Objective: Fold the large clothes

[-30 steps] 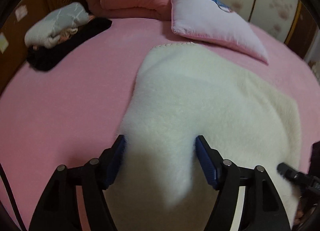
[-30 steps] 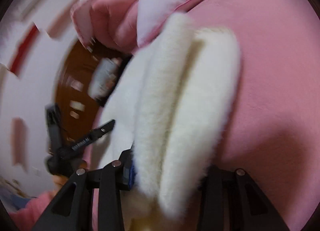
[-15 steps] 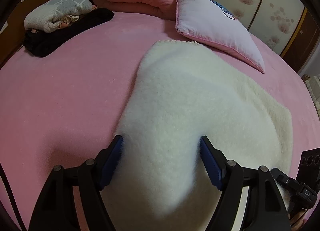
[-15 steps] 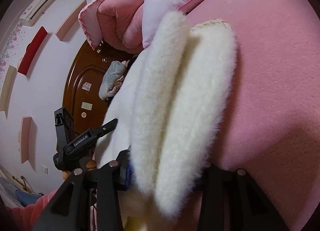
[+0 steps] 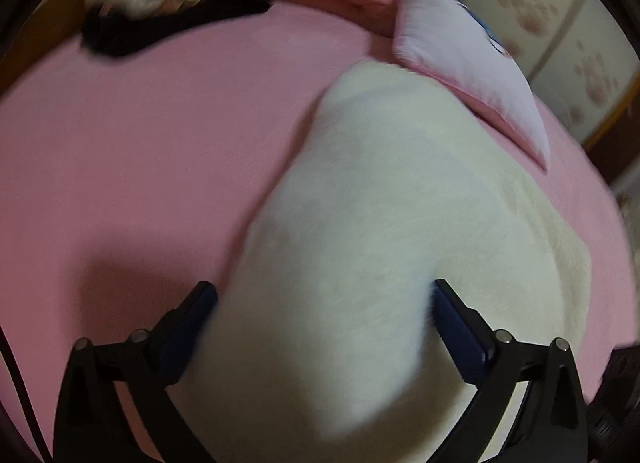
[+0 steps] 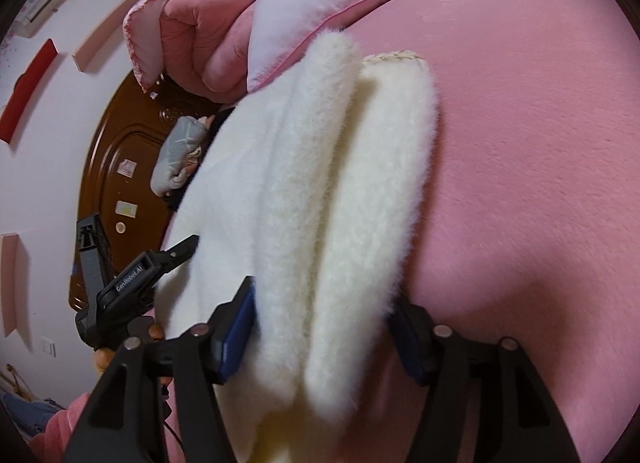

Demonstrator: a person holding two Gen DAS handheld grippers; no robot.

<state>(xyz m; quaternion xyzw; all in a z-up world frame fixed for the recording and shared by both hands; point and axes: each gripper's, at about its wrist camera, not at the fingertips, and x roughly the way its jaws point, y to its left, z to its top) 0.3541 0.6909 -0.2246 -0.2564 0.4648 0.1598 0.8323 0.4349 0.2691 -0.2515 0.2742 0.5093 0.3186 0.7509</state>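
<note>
- The right tongs (image 6: pixel 320 337) are clamping a thick bundle of the cream fleece garment (image 6: pixel 332 199); both pads are pressing into the pile, with two rolled layers bulging between them.
- The left tongs (image 5: pixel 326 327) are standing wide apart with the same garment (image 5: pixel 400 223) filling the gap. The picture is blurred, so it cannot be told whether the pads are gripping or only straddling the fabric.
- Both tongs are working the near edge, likely so that the doubled layers are travelling together and the fold is not slipping open.
- The garment is lying lengthwise on the pink bed (image 6: pixel 540 143), its far end reaching just beside the pale pillow (image 5: pixel 468 75).
- A folded pink quilt (image 6: pixel 200 23) is sitting behind the pillow.
- A grey bundle (image 6: pixel 176 159) and a black cloth (image 5: pixel 168 27) are lying well apart, at the far bed edge, outside the folding area.
</note>
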